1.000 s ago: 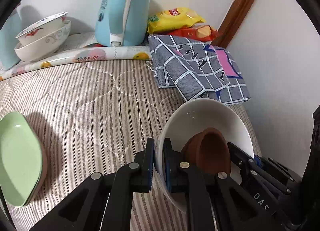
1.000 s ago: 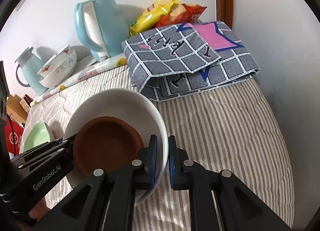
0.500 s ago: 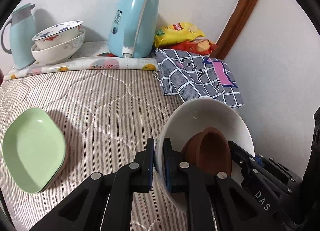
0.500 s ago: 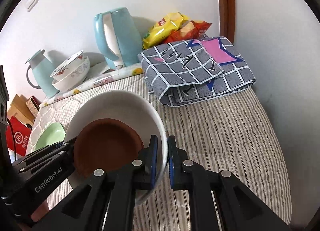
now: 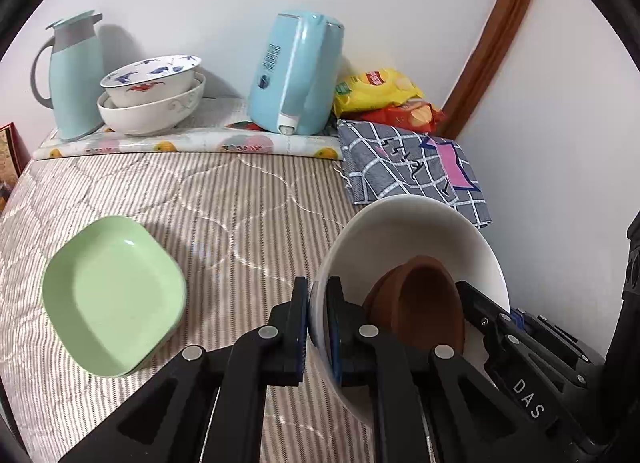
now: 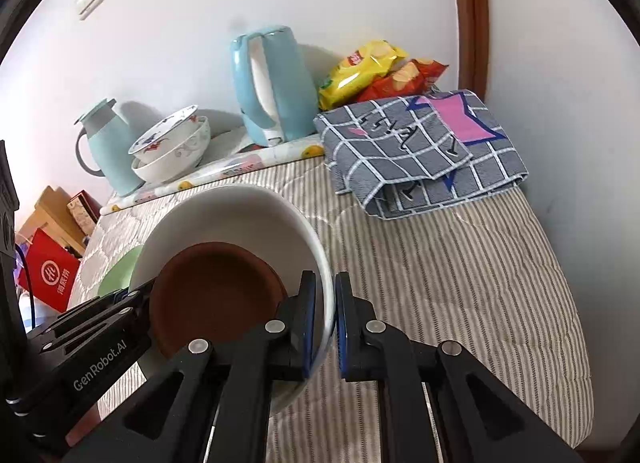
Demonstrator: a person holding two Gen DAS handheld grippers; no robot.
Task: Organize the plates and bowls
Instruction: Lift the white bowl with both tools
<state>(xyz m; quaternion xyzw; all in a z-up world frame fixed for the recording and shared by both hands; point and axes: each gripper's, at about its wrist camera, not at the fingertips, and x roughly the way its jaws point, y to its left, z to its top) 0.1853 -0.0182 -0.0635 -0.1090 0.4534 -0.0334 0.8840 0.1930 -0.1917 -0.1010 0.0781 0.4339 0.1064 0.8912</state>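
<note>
— Tongs, status?
— Left tongs [image 5: 318, 327] and right tongs [image 6: 325, 323]: I have both clamped on white bowl [image 5: 400, 231] rims, opposite sides; brown dish [image 6: 216, 295] inside, above striped mattress [image 5: 240, 203].

"DAS" on right tool [image 5: 528, 399]; "GenRobot.AI" on left tool [image 6: 100, 363].

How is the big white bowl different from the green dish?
The white bowl is round and deep; the green dish is squarish and shallow. The white bowl is gripped by its rim and tilted, while the green dish lies on the striped cover. The white bowl holds a brown bowl; the green dish is empty.
</note>
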